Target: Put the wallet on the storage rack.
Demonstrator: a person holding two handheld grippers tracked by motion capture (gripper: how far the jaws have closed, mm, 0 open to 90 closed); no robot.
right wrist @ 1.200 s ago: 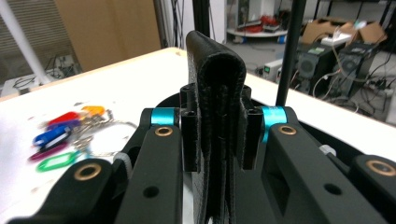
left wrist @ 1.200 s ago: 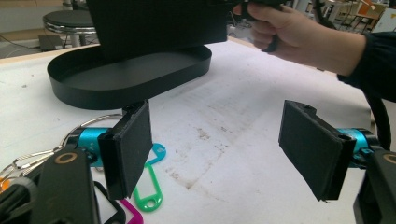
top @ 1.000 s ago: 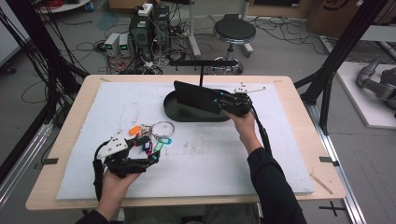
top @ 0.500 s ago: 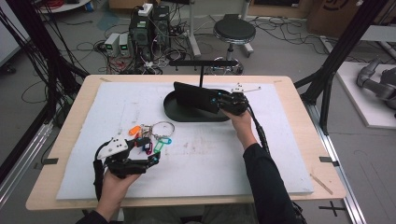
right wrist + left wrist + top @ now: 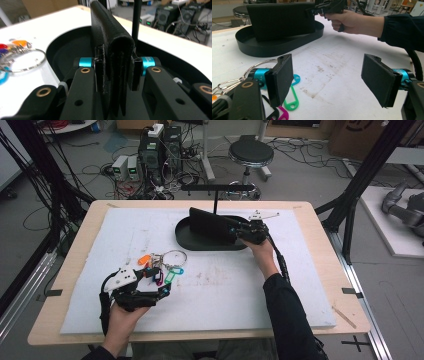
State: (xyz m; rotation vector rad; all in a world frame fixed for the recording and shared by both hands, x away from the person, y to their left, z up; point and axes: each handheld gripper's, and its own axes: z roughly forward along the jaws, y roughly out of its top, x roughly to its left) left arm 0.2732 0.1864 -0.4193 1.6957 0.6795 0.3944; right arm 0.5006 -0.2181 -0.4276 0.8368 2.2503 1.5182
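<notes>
- At a work table covered by a white mat [image 5: 225,295], a person is working a two-jaw gripper in each hand.
- The right gripper [image 5: 239,231] is reaching over the rim of a black oval tray [image 5: 200,242] at the far middle of the mat, and is gripping a black wallet [image 5: 210,222] that is standing on edge inside the tray.
- Seen along the right gripper's own jaws, the wallet [image 5: 112,47] is sitting between the two pads with its folded edge up; the jaws have just been easing apart a little, yet both pads are still lying against the wallet's sides.
- A thin black post [image 5: 137,17] is rising just behind the wallet, carrying a crossbar [image 5: 217,187] above the tray.
- The left gripper [image 5: 162,292] is resting low near the front left of the mat, its jaws standing wide apart with nothing between them.
- A bunch of coloured key tags on metal rings [image 5: 162,265] is lying just beside the left gripper, well apart from the tray; a green tag [image 5: 292,98] is showing by the left-hand pad in the left gripper view.
- In that same view, the right hand [image 5: 352,21] is holding its gripper against the wallet [image 5: 282,21] across the mat.
</notes>
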